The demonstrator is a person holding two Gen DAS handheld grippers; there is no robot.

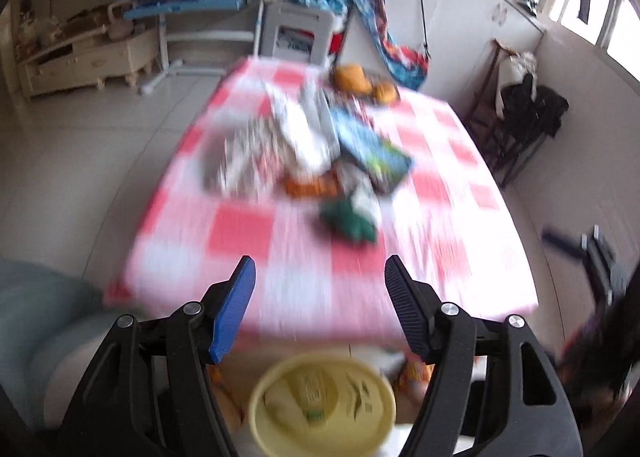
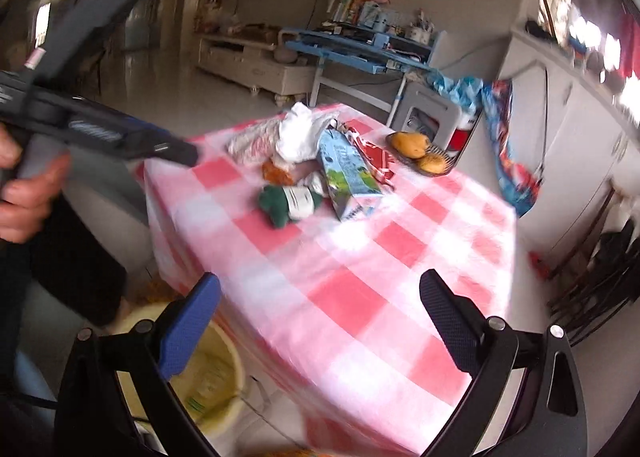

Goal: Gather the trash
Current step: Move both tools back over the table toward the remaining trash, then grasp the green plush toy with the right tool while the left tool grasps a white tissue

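Both tongs, left [image 1: 320, 297] & right [image 2: 320, 321], spread wide, empty. Between grabs imo. Next: reach trash pile [image 1: 304, 149] at 12, drop in bin [image 1: 322, 405] at 6.

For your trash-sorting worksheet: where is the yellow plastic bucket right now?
The yellow plastic bucket sits on the floor below the near edge of the red-and-white checked tablecloth, bottom centre in the left wrist view.

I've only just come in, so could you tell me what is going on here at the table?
A person holds a two-finger gripper in each hand and is clearing litter from a table with a red-checked cloth. Both the left gripper and the right gripper are open and hold nothing. A pile of wrappers, a blue carton and a green packet lies on the cloth, untouched. A yellow bin stands on the floor at the near edge, with some packaging already inside.
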